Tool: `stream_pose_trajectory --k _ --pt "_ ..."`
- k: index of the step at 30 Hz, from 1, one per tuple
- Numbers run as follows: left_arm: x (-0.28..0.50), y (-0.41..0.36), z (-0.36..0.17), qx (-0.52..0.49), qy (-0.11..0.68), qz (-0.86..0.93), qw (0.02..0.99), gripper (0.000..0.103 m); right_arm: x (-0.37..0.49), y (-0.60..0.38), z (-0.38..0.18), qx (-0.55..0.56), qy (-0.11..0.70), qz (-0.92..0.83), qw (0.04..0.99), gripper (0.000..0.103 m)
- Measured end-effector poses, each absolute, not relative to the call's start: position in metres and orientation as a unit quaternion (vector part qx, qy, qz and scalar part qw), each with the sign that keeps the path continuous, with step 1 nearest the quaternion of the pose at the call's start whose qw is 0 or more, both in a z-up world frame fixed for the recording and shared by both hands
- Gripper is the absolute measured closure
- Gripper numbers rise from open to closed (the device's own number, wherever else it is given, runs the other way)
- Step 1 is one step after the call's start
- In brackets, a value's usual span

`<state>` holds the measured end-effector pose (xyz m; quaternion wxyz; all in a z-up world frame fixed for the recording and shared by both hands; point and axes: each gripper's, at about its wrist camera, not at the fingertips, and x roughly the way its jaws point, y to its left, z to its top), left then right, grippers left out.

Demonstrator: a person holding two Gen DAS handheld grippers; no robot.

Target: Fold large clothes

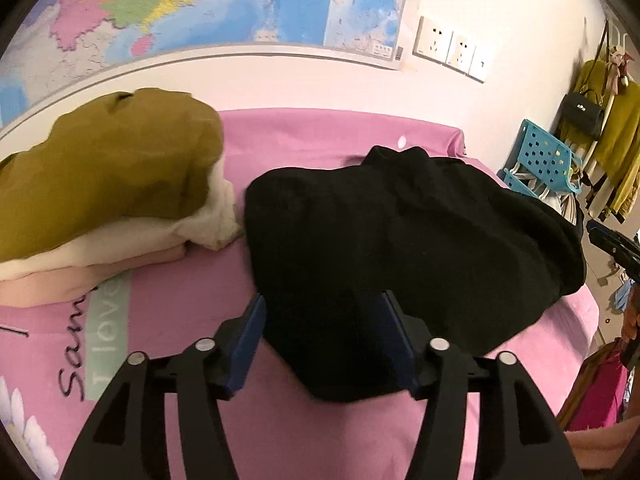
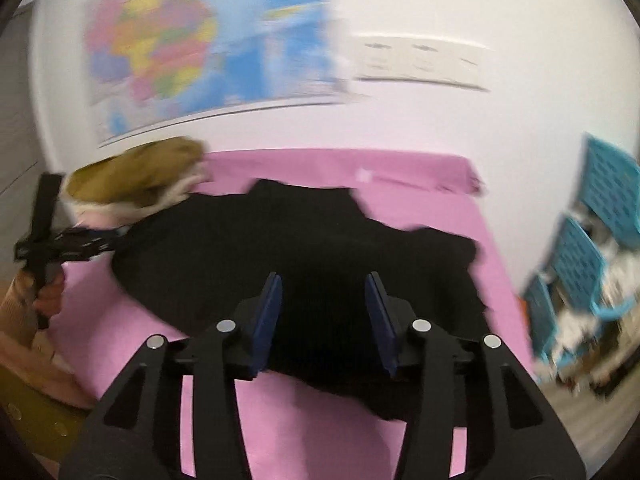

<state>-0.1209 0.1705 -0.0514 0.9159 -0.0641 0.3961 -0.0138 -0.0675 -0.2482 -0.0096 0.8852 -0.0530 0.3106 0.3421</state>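
A black garment (image 1: 400, 220) lies bunched on the pink bed sheet (image 1: 320, 132). My left gripper (image 1: 325, 300) hangs over its near corner with the blue pads (image 1: 248, 336) apart, the cloth lying loose between and under them. In the right wrist view the same black garment (image 2: 280, 240) spreads wider across the pink sheet (image 2: 420, 208). My right gripper (image 2: 323, 280) stands open above its near edge, and no cloth is pinched. That view is blurred.
A stack of folded clothes (image 1: 108, 160), olive on top of cream and peach, sits at the left by the wall. A map (image 1: 240, 0) and wall sockets (image 1: 452, 46) are behind. Blue plastic baskets (image 1: 540, 164) and hanging clothes (image 1: 616, 140) stand at the right. A hand (image 2: 48, 292) holds the left tool.
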Motion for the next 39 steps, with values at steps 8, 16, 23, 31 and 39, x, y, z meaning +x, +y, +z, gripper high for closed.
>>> stream_pose_trajectory --k 8,16,23,31,39 --pt "-0.118 0.173 -0.077 -0.070 0.429 -0.003 0.900 0.042 -0.041 -0.166 -0.068 -0.116 0.378 0.391 0.831 0.059" --pt "-0.107 0.178 -0.076 -0.089 0.426 0.005 0.900 0.042 -0.046 -0.175 -0.033 -0.074 0.348 0.400 0.844 0.052" --pt "-0.121 0.188 -0.071 -0.124 0.419 0.007 0.900 0.040 -0.086 -0.118 -0.022 -0.169 0.302 0.474 0.810 0.033" --pt "-0.142 0.188 -0.074 -0.142 0.422 0.003 0.895 0.035 -0.118 -0.050 -0.066 -0.328 0.272 0.479 0.768 0.025" --pt "-0.147 0.191 -0.082 -0.166 0.429 -0.006 0.888 0.034 -0.123 -0.030 -0.093 -0.404 0.226 0.446 0.766 0.024"
